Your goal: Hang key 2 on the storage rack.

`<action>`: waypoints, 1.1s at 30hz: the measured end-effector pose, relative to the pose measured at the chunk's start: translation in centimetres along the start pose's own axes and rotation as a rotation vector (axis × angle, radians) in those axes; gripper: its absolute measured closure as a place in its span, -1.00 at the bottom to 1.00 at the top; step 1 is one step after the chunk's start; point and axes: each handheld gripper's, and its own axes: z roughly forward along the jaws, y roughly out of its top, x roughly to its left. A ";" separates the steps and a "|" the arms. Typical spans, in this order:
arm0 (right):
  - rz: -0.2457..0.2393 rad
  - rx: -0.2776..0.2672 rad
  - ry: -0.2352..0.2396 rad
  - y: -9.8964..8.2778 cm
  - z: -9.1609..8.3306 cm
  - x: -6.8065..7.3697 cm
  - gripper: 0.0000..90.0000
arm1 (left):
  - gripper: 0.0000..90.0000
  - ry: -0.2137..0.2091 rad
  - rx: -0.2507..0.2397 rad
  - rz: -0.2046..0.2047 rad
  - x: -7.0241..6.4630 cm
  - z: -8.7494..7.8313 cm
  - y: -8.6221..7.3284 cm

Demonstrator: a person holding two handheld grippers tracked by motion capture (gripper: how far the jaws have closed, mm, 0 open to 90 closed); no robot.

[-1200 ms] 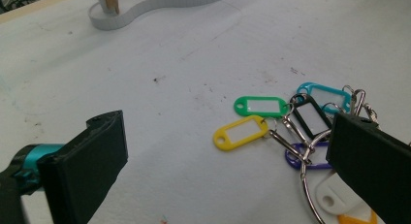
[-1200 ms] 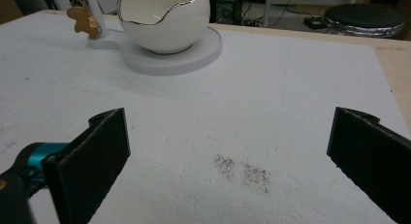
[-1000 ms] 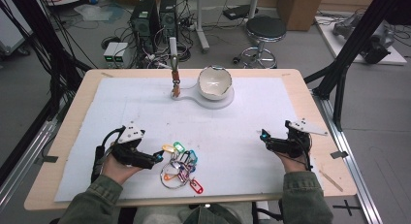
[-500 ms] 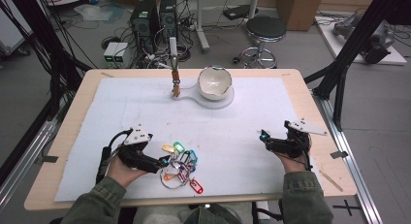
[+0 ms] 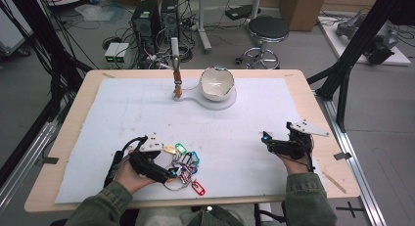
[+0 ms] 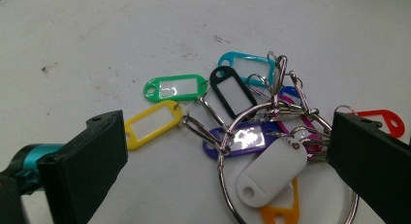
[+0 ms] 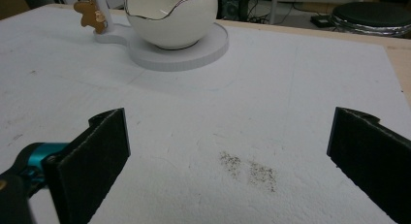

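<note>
Left claw (image 6: 228,151) spread wide over the bunch of key tags (image 6: 252,132), nothing pinched. Between its jaws in the left gripper view: a big metal ring (image 6: 232,132), with a yellow tag (image 6: 152,124) just inside the left jaw, a green tag (image 6: 175,87) and a black tag (image 6: 232,92) beyond it, a teal tag (image 6: 245,64) farther ahead, and a purple tag (image 6: 242,139), a white tag (image 6: 271,171) and an orange tag (image 6: 281,209) nearest the claw. Red tag (image 6: 385,121) peeking past the right jaw, partly hidden by it. Ring's lower arc and orange tag cut off at the bottom edge.

From the high view, same bunch (image 5: 183,162) lying on the white sheet (image 5: 235,123) just ahead of the left claw (image 5: 169,174), tags small and hard to tell apart, though the red tag (image 5: 197,188) lies clear at the near side.

Right claw (image 7: 228,156) also wide apart, gripping nothing, bare sheet (image 7: 271,88) between the jaws with a dark speckled smudge (image 7: 247,170) just ahead. Far beyond it, a white egg-shaped bowl (image 7: 170,15) on a white stand (image 7: 203,52), with a small brown charm (image 7: 89,13) hanging on a post to its left; post top cut off.

In the high view, right claw (image 5: 266,140) well apart from the bunch, bowl (image 5: 215,83) far ahead of both claws. Inside of the bowl looks bare there, though too small to be sure.
</note>
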 end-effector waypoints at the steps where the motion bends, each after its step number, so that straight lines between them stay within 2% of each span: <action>1: -0.002 -0.001 -0.001 0.0 0.0 0.0 -0.99 | -0.96 0.000 0.000 0.001 0.0 0.0 0.0; 12: -0.007 0.000 0.004 0.0 0.1 0.0 -0.99 | -0.96 -0.024 0.062 0.039 -0.7 1.0 0.0; 17: -0.002 0.002 0.003 0.0 0.1 0.0 -0.99 | -0.92 -0.031 0.072 0.047 -0.7 1.2 -0.1; 25: -0.002 0.003 0.006 0.0 0.2 0.0 -0.99 | -0.60 -0.037 0.110 0.063 -0.9 1.5 -0.2; 33: 0.001 0.007 0.008 0.0 0.2 0.0 -0.99 | -0.23 -0.075 0.138 0.119 -1.6 1.8 -0.4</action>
